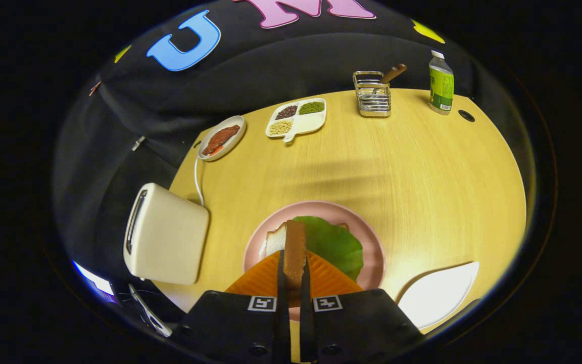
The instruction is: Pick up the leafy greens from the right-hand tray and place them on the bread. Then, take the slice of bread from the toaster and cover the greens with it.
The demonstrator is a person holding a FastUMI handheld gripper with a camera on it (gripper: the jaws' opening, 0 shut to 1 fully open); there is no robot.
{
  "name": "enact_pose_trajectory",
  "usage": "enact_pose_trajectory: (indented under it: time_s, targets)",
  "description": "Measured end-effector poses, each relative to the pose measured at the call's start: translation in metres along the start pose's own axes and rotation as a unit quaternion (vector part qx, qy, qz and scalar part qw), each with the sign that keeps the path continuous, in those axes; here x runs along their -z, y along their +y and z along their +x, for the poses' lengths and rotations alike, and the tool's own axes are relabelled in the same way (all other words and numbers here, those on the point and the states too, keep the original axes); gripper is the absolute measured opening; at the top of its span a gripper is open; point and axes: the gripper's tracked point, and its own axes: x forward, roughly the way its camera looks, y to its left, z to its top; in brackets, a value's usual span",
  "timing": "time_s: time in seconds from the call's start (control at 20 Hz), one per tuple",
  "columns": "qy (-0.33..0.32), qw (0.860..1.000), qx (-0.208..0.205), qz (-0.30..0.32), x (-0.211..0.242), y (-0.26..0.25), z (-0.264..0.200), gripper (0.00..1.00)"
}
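Note:
My gripper (294, 263) is shut on a slice of bread (295, 250), held edge-on between the two fingers with its brown crust facing me. It hangs over a pink plate (372, 242) just ahead of the fingers. On that plate lies a pale bread slice (275, 240), mostly covered by a green leaf (334, 241). A cream toaster (165, 233) stands on the table to the left of the plate, its slot on the far left side.
A white tray (442, 296) lies right of the fingers near the table's front edge. Farther back stand a small plate with meat (221, 137), a divided dish of beans (296, 117), a wire holder (373, 94) and a green-labelled bottle (441, 83).

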Motion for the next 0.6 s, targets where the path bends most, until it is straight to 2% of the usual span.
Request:
enact_pose_trajectory:
  time_s: [0.35, 0.45, 0.5, 0.6]
  targets:
    - [0.019, 0.998, 0.053, -0.033, 0.013, -0.03, 0.018, 0.18]
    - [0.019, 0.996, 0.074, -0.044, 0.014, -0.039, 0.02, 0.27]
    - [0.018, 0.995, 0.081, -0.048, 0.014, -0.042, 0.021, 0.39]
    - [0.014, 0.995, 0.09, -0.052, 0.015, -0.046, 0.022, 0.47]
